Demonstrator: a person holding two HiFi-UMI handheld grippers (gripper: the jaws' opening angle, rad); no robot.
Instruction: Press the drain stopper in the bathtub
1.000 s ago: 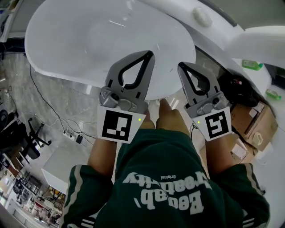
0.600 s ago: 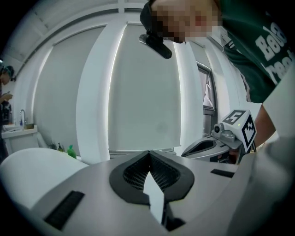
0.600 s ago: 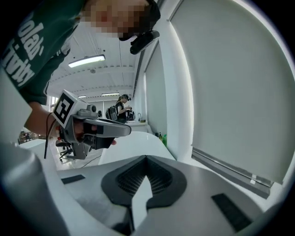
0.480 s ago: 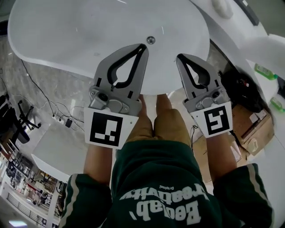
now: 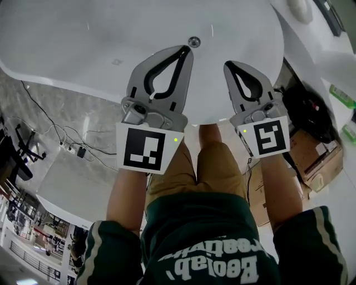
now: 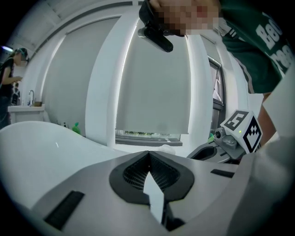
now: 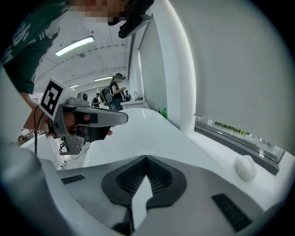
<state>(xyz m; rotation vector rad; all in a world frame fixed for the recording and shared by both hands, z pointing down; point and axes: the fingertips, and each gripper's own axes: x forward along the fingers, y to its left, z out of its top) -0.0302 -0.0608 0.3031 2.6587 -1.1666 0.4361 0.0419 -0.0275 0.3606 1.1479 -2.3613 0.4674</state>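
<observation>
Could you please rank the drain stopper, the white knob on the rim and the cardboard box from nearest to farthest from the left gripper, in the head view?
From the left gripper:
1. Drain stopper, just beyond its jaws.
2. White knob, toward the upper right corner.
3. Cardboard box, far right, lower down.
</observation>
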